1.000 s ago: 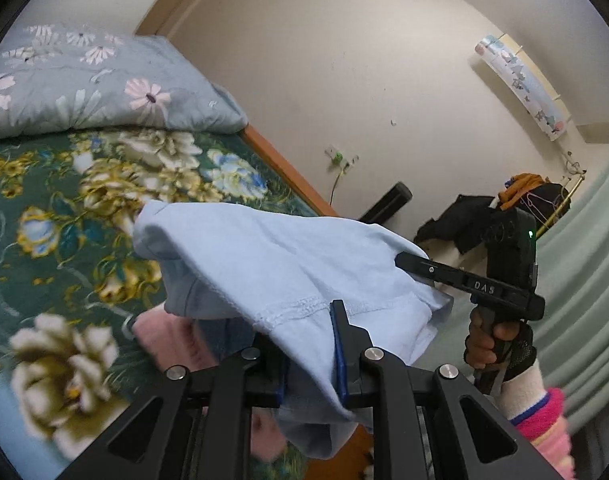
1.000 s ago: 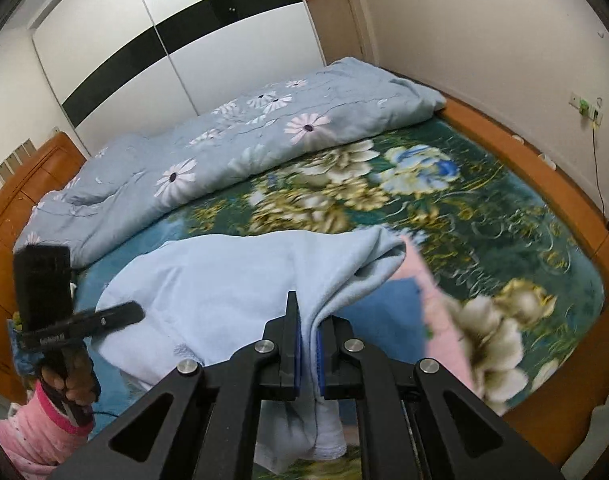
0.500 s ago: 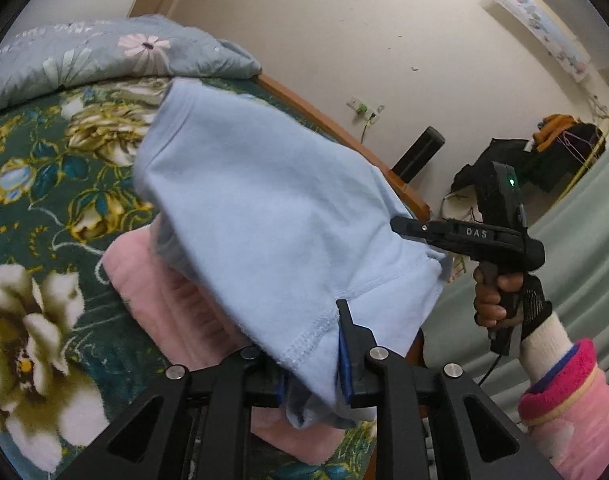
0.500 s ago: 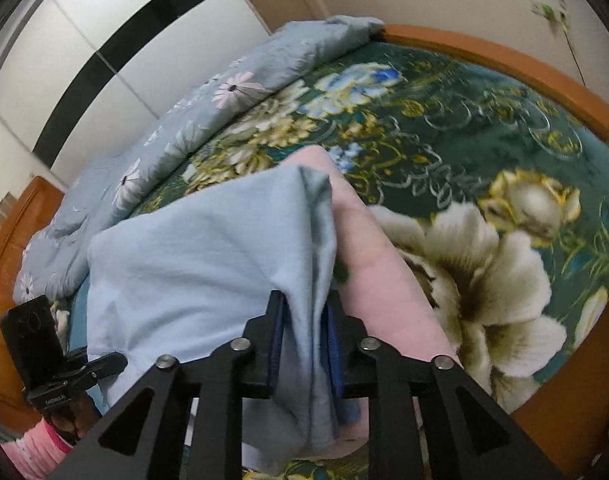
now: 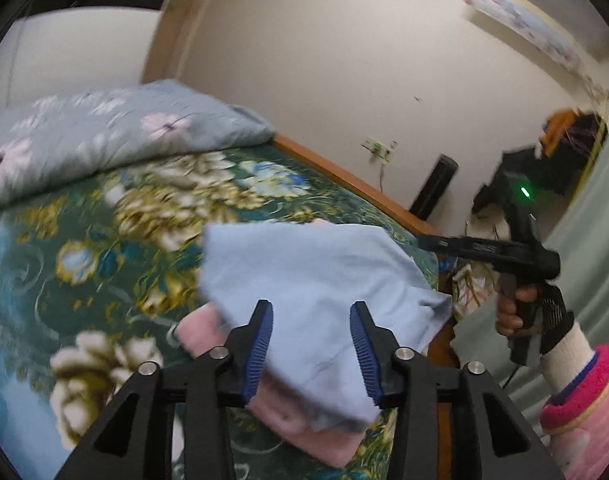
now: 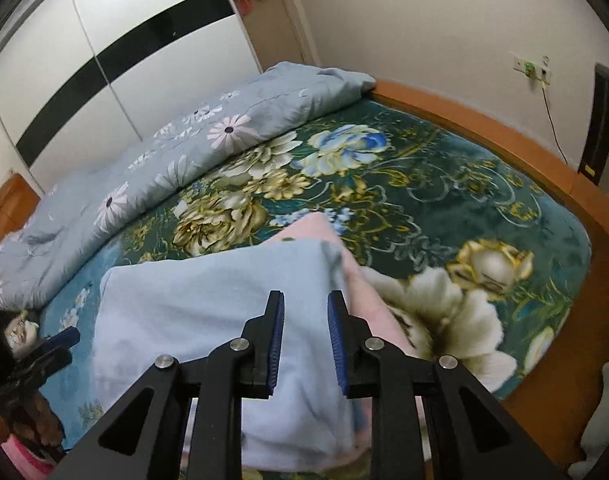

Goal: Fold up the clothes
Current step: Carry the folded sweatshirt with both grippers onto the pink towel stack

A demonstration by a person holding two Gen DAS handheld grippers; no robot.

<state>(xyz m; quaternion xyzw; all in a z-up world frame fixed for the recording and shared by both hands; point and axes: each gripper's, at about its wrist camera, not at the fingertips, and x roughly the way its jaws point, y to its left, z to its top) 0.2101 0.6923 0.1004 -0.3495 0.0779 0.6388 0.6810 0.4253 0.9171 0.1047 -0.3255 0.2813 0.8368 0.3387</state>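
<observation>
A folded light blue garment [image 5: 312, 280] lies on top of a folded pink garment [image 5: 304, 428] on the bed's near edge. It also shows in the right wrist view [image 6: 208, 320], with the pink garment [image 6: 368, 292] under it. My left gripper [image 5: 310, 316] is open, its jaws apart just above the blue garment. My right gripper [image 6: 304, 308] is open over the same garment's other end. The right gripper's body [image 5: 504, 248] shows in the left wrist view, held by a hand in a pink sleeve.
The bed has a green floral blanket [image 6: 444, 184] and a rolled grey-blue flowered duvet [image 6: 184, 140] at the far side. An orange wooden bed frame [image 6: 484, 128] runs along the wall. A wardrobe [image 6: 124, 40] stands behind; clothes on a rack [image 5: 564, 132] are to the right.
Both grippers have opened and let go of the blue garment, which now lies folded on the pink one. Both grippers have drawn back a little.
</observation>
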